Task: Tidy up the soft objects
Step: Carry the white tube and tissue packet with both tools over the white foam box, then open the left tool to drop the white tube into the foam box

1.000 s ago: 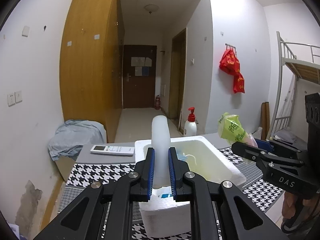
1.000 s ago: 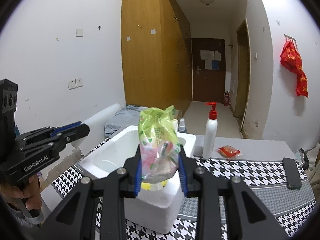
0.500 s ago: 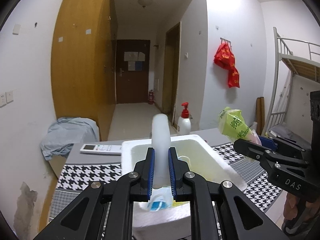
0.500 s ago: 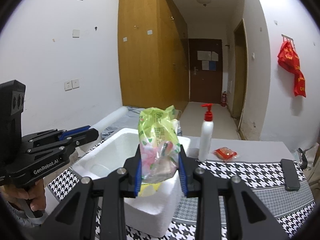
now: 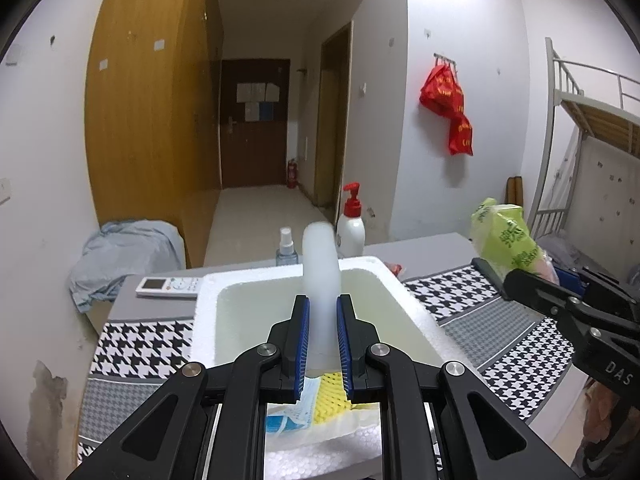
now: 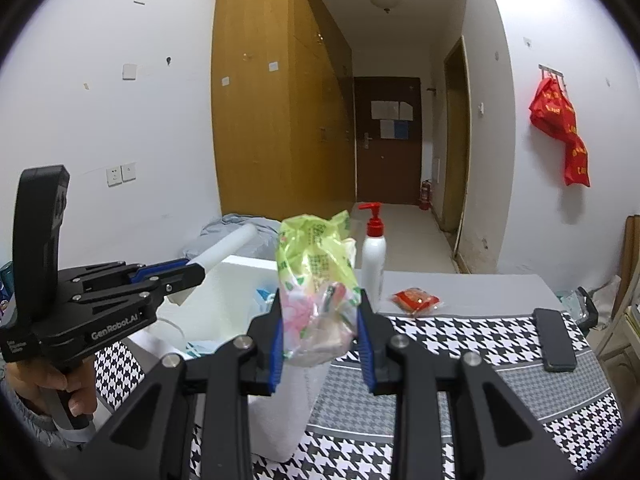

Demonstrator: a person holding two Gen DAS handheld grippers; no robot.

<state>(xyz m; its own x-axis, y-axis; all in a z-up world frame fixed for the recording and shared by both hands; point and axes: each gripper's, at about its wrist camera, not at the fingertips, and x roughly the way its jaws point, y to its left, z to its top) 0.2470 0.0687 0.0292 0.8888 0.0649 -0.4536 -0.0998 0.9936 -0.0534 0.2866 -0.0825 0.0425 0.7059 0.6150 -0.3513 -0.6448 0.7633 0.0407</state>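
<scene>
Directly below the left gripper, now advanced over the foam box, its clamped white foam roll awaits release; right gripper grips the green packet.

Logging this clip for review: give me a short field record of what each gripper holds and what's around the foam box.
left gripper: shut on white foam tube, above the box
right gripper: shut on green plastic packet
container: white styrofoam box, open, a few items inside
table: black-and-white houndstooth cloth
behind the box: red-pump white bottle, small clear spray bottle, white remote control
</scene>
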